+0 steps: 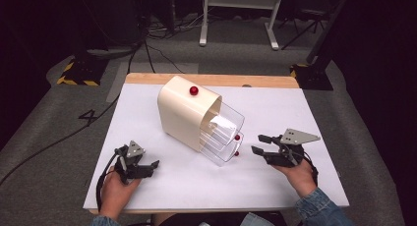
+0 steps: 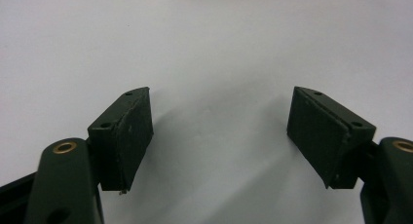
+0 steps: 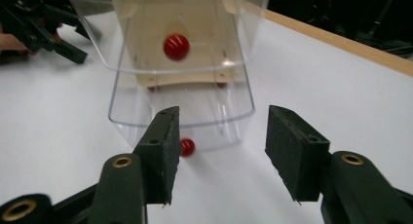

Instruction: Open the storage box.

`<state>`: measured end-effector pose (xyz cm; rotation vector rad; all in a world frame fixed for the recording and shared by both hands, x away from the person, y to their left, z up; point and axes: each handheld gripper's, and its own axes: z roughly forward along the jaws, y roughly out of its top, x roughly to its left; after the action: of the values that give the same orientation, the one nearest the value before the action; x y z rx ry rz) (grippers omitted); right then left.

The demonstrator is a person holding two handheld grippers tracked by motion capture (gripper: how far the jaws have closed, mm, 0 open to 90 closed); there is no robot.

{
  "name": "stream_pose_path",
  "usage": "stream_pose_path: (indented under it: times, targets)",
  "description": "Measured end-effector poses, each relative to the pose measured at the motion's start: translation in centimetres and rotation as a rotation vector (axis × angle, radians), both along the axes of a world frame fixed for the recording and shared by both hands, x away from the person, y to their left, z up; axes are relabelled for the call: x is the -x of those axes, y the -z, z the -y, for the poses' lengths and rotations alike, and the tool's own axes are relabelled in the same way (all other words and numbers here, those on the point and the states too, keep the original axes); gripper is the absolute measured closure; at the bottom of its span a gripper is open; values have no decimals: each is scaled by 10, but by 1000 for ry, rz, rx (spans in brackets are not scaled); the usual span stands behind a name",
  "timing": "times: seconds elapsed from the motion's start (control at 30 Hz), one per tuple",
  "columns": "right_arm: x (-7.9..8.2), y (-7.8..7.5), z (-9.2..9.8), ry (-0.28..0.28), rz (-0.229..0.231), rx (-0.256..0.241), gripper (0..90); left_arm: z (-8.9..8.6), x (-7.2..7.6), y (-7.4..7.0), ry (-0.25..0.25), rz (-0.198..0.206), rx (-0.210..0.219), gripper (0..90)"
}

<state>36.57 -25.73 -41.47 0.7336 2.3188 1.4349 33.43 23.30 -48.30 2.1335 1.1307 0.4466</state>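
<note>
A cream drawer cabinet (image 1: 184, 113) stands at an angle on the white table top (image 1: 275, 108), with a red knob (image 1: 193, 90) on its top. Two clear drawers (image 1: 223, 132) are pulled out toward the right, each with a red knob (image 1: 237, 137) on its front. Something white (image 1: 220, 123) lies in the top drawer. My right gripper (image 1: 257, 143) is open just right of the drawers, its jaws facing the lower drawer's knob (image 3: 187, 147) and apart from it. My left gripper (image 1: 150, 166) rests open at the front left, above bare table (image 2: 219, 48).
The far side of the table has a wooden edge (image 1: 211, 79). Cables (image 1: 147, 49) and dark stands with striped feet (image 1: 78, 73) are on the grey floor beyond. The left gripper (image 3: 63, 39) also appears far off in the right gripper view.
</note>
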Motion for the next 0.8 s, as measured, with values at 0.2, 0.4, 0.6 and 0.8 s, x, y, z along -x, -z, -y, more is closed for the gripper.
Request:
stream_pose_path:
  times: [0.2, 0.4, 0.6, 0.8]
  targets:
    - [4, 4, 40, 68, -25, 8, 453, 0, 0, 0, -1, 2, 2, 250]
    - [6, 10, 65, 108, -65, 21, 434, 0, 0, 0, -1, 1, 2, 250]
    - [7, 21, 87, 150, -118, 46, 421, 0, 0, 0, 1, 1, 0, 251]
    - [6, 34, 99, 184, -190, 96, 408, 0, 0, 0, 1, 2, 0, 250]
